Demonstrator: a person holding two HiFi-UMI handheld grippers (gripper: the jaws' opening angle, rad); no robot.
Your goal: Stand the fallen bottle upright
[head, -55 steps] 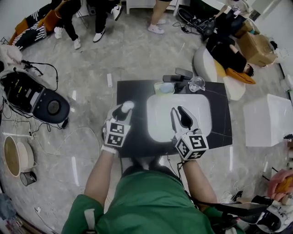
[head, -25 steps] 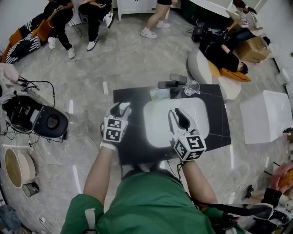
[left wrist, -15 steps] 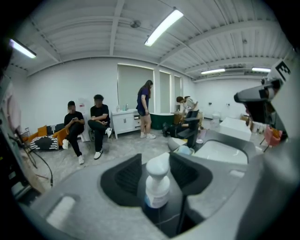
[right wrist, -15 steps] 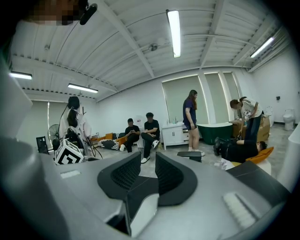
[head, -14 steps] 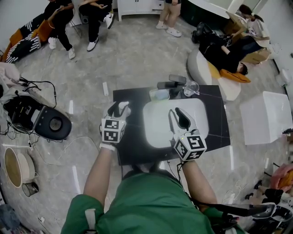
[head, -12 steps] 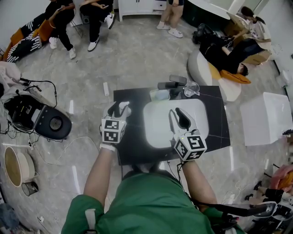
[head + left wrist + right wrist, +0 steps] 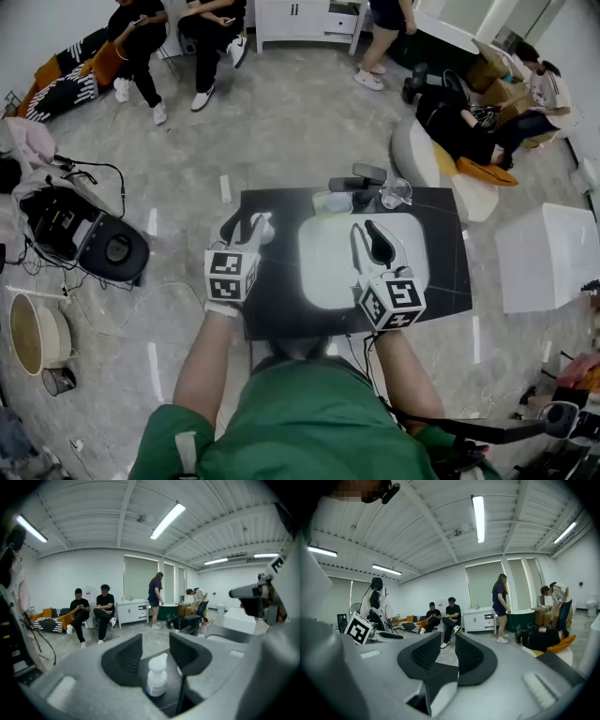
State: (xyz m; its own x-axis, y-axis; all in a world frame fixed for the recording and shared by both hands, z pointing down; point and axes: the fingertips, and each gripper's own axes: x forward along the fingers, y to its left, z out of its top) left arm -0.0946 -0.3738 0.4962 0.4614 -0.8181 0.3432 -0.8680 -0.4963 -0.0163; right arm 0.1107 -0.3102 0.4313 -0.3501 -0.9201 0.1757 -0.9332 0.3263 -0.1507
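bottle point(image 7: 157, 679): upright on the dark counter point(image 7: 281, 305), just left of the white basin point(image 7: 361, 262); cap low in the gap of the left tool point(image 7: 155, 641), touching neither pad.
left tool: wide and holding nothing; jaws just been closing a touch, with the bottle below and between them but clear of both.
right tool point(image 7: 448, 644): narrow gap, empty, poised over the basin, apart from the bottle.
step in hand: judged as release and retreat; the uprighting itself looks done.
how to do it well: keep the jaws spread and lift straight up until the pads are clear of the cap, only then swing aside; no sideways drift while level with the neck.
risk: light, tall bottle on a small foot, likely to tip at the least brush from a pad; smooth counter, so little to stop a slide toward the basin edge.
check: look for the base flat on the counter and no wobble before leaving.
other hand: hold the right tool off; bring it in only to steady the body if the bottle rocks.
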